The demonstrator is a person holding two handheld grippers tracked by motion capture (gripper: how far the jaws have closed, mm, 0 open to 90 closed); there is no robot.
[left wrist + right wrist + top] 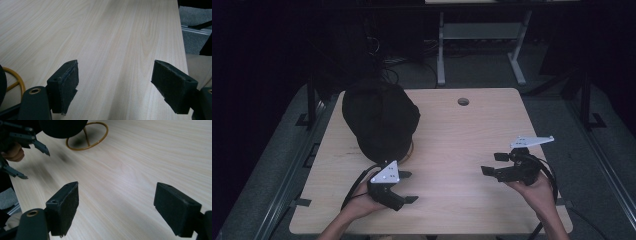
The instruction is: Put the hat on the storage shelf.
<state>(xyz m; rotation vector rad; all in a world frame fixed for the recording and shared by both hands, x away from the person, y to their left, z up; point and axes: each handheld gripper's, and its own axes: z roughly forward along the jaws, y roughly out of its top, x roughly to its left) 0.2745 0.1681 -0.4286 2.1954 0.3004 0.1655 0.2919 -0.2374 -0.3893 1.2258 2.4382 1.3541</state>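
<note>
From the high view, a black hat (379, 120) sits on a stand at the table's (462, 145) left rear. The left gripper (408, 187) hovers just in front of it, jaws apart; the right gripper (492, 163), well apart, is also empty.

The left gripper view shows spread jaws over bare wood and the stand's ring (15, 80).

The right gripper view shows wide jaws, the ring beyond. Nothing seems begun.
</note>
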